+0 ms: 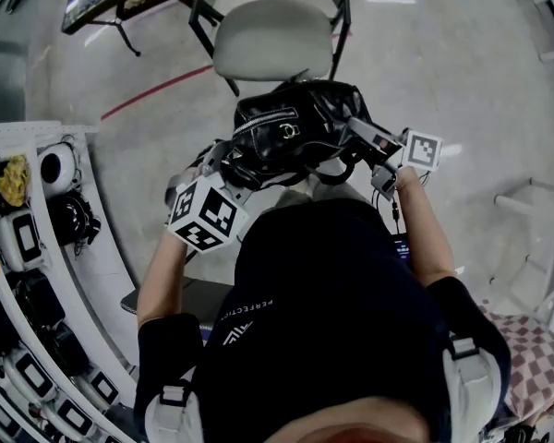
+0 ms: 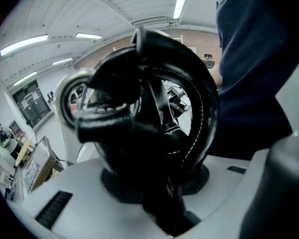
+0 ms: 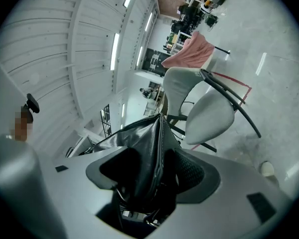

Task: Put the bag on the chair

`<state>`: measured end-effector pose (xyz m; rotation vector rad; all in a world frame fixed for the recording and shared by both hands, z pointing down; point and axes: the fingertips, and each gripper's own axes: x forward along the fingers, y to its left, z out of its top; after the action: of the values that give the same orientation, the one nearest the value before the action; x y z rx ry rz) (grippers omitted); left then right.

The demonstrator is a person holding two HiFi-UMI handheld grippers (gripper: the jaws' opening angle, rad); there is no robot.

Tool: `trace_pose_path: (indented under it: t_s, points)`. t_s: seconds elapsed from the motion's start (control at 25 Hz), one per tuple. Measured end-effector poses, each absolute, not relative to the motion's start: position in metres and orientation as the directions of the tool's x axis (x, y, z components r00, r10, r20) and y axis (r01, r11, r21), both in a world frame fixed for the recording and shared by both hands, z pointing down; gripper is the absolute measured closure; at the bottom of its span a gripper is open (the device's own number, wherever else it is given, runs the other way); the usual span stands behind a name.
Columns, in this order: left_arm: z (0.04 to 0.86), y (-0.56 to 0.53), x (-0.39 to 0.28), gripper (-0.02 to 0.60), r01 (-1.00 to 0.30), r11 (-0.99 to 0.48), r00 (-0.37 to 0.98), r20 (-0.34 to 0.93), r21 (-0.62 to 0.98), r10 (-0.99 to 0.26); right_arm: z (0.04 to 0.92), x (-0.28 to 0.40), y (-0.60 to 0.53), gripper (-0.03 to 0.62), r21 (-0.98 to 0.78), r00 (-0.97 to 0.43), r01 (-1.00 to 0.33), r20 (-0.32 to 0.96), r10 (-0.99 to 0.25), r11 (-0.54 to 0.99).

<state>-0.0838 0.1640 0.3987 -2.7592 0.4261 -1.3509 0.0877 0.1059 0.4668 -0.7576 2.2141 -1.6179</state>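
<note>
The bag (image 1: 291, 132) hangs near the chair (image 1: 272, 40), its long axis side to side. The left gripper (image 1: 220, 162) pinches its strap (image 2: 203, 111), the right gripper (image 1: 365, 138) its edge.

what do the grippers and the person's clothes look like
The left gripper and right gripper have pale grey and black bodies, each carrying a white cube with black square markers. The person wears a dark short-sleeved top with pale shoulder straps.
</note>
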Motion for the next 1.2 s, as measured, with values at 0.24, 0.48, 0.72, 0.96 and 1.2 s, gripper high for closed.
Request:
trace_pose_path:
  t_s: [0.24, 0.48, 0.72, 0.96, 1.2]
  points:
    - [0.388, 0.169, -0.083, 0.453, -0.271, -0.951, 0.555, 0.784, -0.146, -0.278, 0.458, 0.086, 0.108, 0.295, -0.947, -0.834, -0.217, 0.054, -0.55, 0.236]
    - [0.394, 0.121, -0.065, 0.45, -0.332, -0.932, 0.51, 0.803, -0.149, -0.31, 0.473, 0.101, 0.054, 0.296, -0.955, -0.846, -0.196, 0.05, -0.531, 0.222]
    - [0.402, 0.044, -0.034, 0.451, -0.377, -0.916, 0.47, 0.823, -0.14, -0.32, 0.485, 0.127, -0.033, 0.296, -0.962, -0.878, -0.152, 0.026, -0.478, 0.226]
    - [0.403, 0.015, -0.026, 0.451, -0.367, -0.917, 0.451, 0.833, -0.156, -0.322, 0.493, 0.134, -0.061, 0.296, -0.967, -0.874, -0.139, 0.02, -0.485, 0.212]
    - [0.403, -0.001, -0.032, 0.45, -0.382, -0.908, 0.444, 0.827, -0.172, -0.344, 0.49, 0.127, -0.081, 0.296, -0.961, -0.877, -0.141, 0.009, -0.48, 0.239]
